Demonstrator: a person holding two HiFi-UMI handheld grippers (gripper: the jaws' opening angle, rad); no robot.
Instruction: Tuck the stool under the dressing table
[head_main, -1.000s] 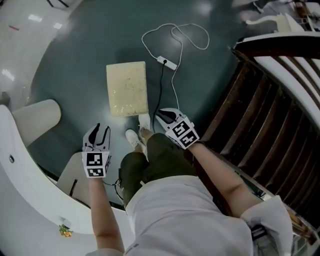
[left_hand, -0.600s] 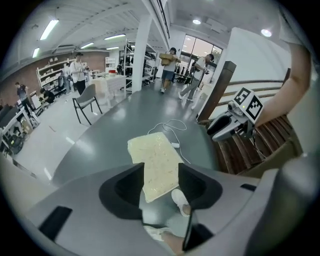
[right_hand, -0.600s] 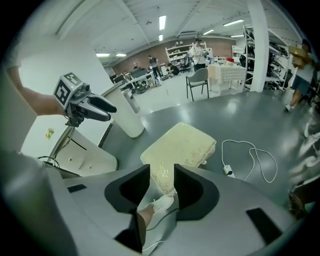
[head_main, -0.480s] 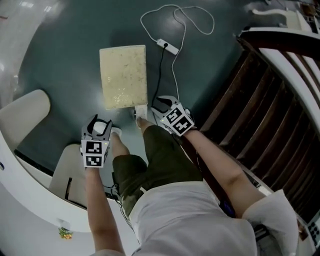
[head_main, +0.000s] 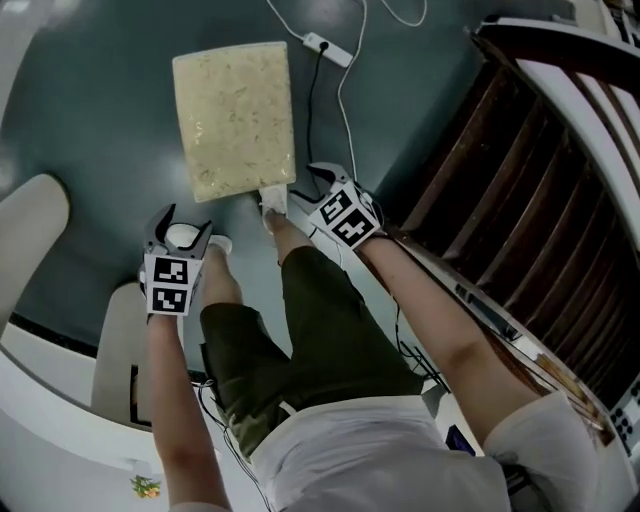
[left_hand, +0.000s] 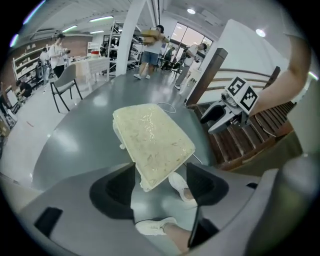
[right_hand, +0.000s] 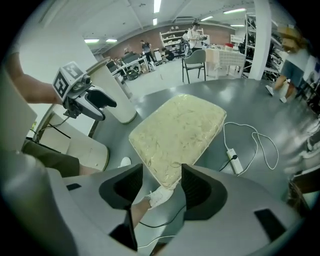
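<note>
The stool (head_main: 235, 120) is a cream padded rectangle on the dark floor, just ahead of the person's white shoes (head_main: 272, 200). My left gripper (head_main: 182, 222) hangs to the left of its near end, apart from it. Its jaws have just been opening, and they stand open with nothing gripped. Close by the stool's near right corner is my right gripper (head_main: 312, 185), whose jaws have also just been opening and are open and empty. Each gripper view frames the stool's near end (left_hand: 152, 137) (right_hand: 177, 132) beyond its own jaws (left_hand: 160, 172) (right_hand: 161, 175). White curved furniture (head_main: 30, 215) stands at the left.
A white power strip (head_main: 328, 48) with its cable lies on the floor past the stool. A brown slatted wooden frame (head_main: 520, 200) runs along the right. The person's legs (head_main: 320, 320) are between the grippers. A chair (right_hand: 195, 62) and people stand far off.
Both grippers have sunk toward the floor and their jaws have spread apart. The stool now looks larger and closer in the head view, and the person has bent lower.
</note>
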